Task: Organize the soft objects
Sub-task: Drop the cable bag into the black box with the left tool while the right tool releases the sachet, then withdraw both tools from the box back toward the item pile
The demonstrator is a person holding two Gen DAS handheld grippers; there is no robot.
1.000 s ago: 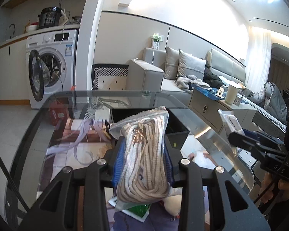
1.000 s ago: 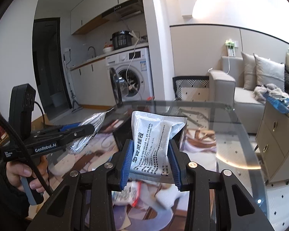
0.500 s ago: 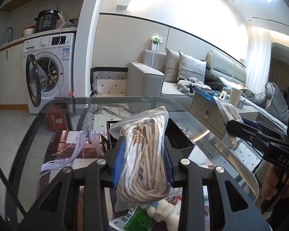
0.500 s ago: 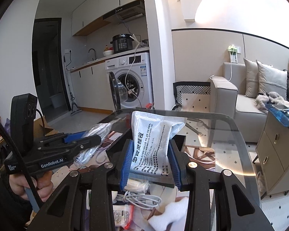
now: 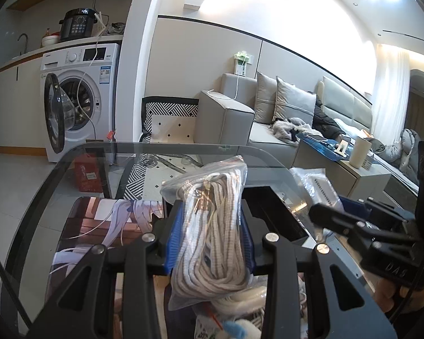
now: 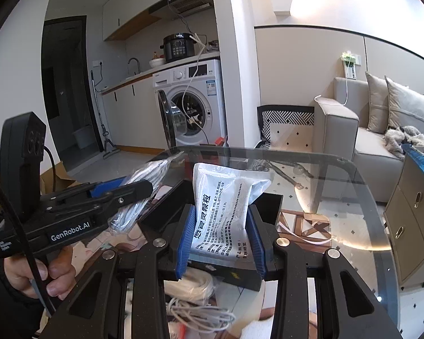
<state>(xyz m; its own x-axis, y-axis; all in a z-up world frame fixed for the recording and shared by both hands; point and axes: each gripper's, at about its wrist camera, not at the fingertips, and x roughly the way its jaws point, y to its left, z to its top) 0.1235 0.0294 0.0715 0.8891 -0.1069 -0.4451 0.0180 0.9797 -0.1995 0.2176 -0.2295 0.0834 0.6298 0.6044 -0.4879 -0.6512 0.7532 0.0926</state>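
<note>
A: Left wrist view: a clear bag of coiled rope (image 5: 212,228) is seen clamped between the blue pads of the left gripper (image 5: 210,237), raised above the glass table (image 5: 79,158). How much is done?

B: Little, it is judged. A white printed pouch (image 6: 226,212) is pinched by the right gripper (image 6: 220,240) in the same way, above a black box (image 6: 268,197) which stands on the table. Neither item is put down yet. Loose white cables (image 6: 198,310) and other small things are left on the table below.

A: And the pose?

B: Both grippers are pointed forward and slightly down, side by side. The left one (image 6: 121,195) is held by a hand (image 6: 42,271).
</note>
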